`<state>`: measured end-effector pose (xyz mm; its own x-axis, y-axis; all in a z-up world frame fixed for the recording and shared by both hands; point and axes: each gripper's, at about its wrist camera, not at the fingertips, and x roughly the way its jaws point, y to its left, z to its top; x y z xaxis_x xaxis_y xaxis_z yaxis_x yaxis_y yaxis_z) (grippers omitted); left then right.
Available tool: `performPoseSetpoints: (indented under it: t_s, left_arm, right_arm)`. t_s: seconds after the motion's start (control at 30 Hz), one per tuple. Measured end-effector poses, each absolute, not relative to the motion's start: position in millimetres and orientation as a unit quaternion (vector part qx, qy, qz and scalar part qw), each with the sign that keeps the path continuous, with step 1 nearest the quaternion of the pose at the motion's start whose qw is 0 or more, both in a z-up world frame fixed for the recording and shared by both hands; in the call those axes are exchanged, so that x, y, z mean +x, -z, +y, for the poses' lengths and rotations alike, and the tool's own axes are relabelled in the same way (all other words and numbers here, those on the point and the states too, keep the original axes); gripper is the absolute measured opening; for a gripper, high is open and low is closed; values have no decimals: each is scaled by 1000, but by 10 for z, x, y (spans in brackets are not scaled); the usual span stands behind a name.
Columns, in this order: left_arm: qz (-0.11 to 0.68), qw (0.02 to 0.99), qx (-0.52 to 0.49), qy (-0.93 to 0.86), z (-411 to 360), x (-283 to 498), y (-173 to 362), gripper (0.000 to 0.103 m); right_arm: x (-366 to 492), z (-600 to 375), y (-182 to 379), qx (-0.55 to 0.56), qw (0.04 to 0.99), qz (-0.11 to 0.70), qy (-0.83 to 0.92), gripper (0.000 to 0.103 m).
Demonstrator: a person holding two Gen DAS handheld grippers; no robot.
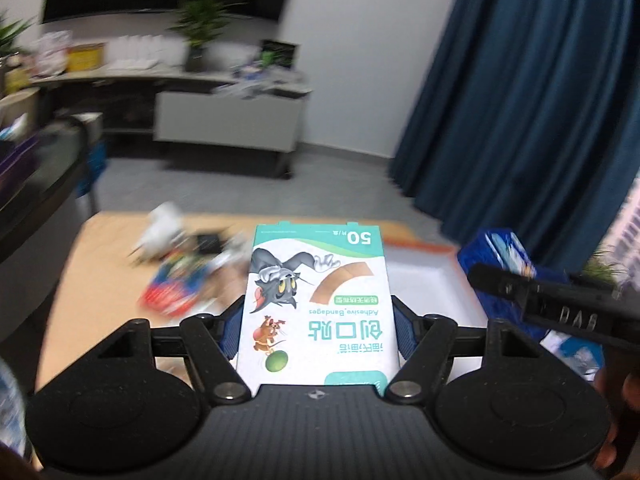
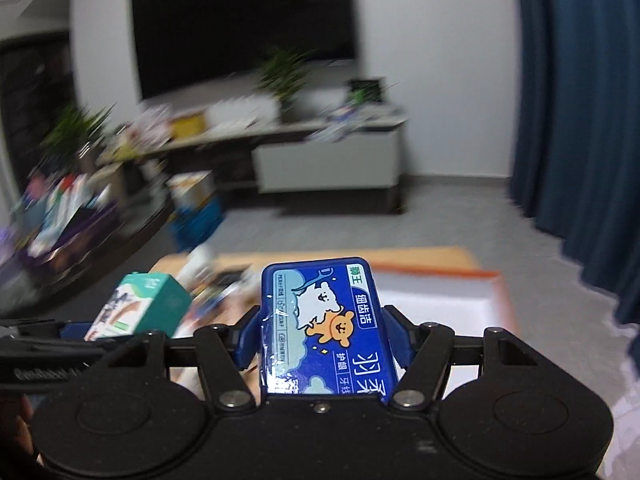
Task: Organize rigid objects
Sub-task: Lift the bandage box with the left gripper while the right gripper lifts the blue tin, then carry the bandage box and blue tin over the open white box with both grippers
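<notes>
Above table (image 1: 100, 240), bandage box (image 1: 316, 304) between left gripper (image 1: 318, 328) pads.

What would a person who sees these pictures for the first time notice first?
Most striking is the white and teal cardboard box of adhesive bandages with a cartoon cat and mouse, clamped in the left gripper above the wooden table. Next is the dark blue plastic floss case with a cartoon bear, clamped in the right gripper. Behind both lies a white tray with an orange rim.
</notes>
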<state>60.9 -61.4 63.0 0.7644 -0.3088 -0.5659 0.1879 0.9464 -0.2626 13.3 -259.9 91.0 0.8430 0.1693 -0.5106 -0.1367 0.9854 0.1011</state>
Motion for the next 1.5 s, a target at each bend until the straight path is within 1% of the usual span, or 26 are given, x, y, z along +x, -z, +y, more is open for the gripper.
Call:
performPoseSetpoints:
  t_s: [0.1,0.2,0.3,0.43,0.63,0.8,1.5]
  left_arm:
    - [289,941,-91,151,-907,812,-890,72]
    - [271,947,-77,158,-1164,903,-981,72]
    - [271,949,-58,152,-1313,909,-856,72]
    - [304,941,-54,140,-1348,956,-563,72]
    - [323,938,-43,121,-1324,920,-406,72]
    - [327,937,-36,114,-1382,1110,-446,72]
    - [347,931,-40,108,-1477,1133,-375,72]
  right_arm:
    - [138,-2932,-1109,54,967,244,-46,76]
    - [134,-3147,-1185,63,971,229,-23,76]
    - [151,-3282,-1120,63,969,241,-11,76]
    - [241,-3351,-956,60,962,265,-9,76]
    - [444,-3288,-756,56,953,299,3,76]
    - [569,-3255,-666,53,949,311,3,76]
    - [820,-3135,-482,37,939,342,9,76]
